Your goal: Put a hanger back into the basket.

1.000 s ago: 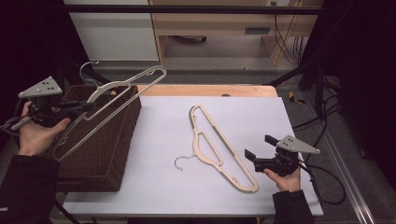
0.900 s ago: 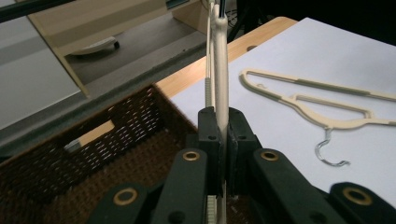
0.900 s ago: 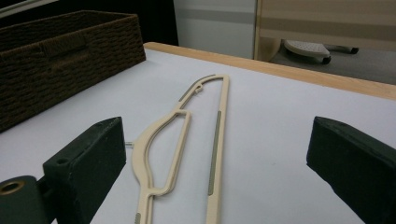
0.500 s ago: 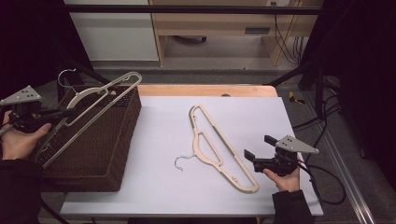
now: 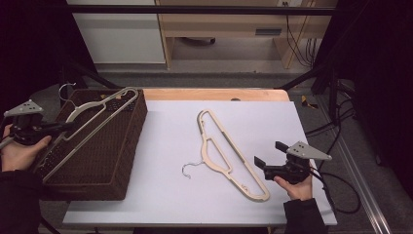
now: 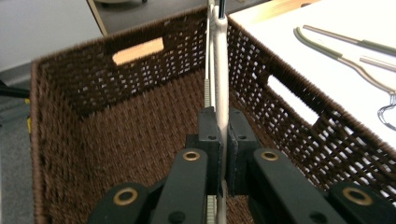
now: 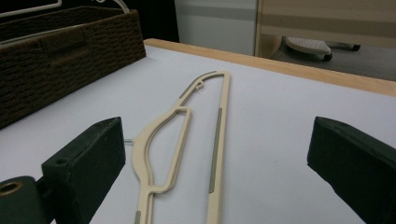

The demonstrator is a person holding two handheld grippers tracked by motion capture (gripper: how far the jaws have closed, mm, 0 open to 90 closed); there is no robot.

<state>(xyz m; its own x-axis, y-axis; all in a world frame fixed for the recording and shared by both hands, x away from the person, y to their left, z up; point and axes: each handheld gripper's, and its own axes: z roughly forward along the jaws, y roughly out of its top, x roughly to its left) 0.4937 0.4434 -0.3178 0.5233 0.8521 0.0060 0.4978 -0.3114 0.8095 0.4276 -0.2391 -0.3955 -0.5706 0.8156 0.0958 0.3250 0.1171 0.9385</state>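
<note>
White sheeting covers the table (image 5: 160,195), with a strip of pale wood along its far edge; beyond it the room is dark, with a light cabinet and cables on the floor. A brown woven basket (image 5: 124,146) sits at the left of the high view. The left gripper (image 5: 58,127), at the left edge, has its jaws clamped on a cream hanger (image 5: 100,117) held over the basket, its long axis running from lower left to upper right of the frame and its metal hook at the upper left. The left gripper view shows that hanger edge-on between the closed jaws, above the basket's floor. A second hanger (image 5: 226,153) lies flat mid-table, running upper left to lower right, hook pointing left. The right gripper (image 5: 263,165), at lower right, has its jaws spread wide and empty; its view looks along that hanger (image 7: 187,135).
</note>
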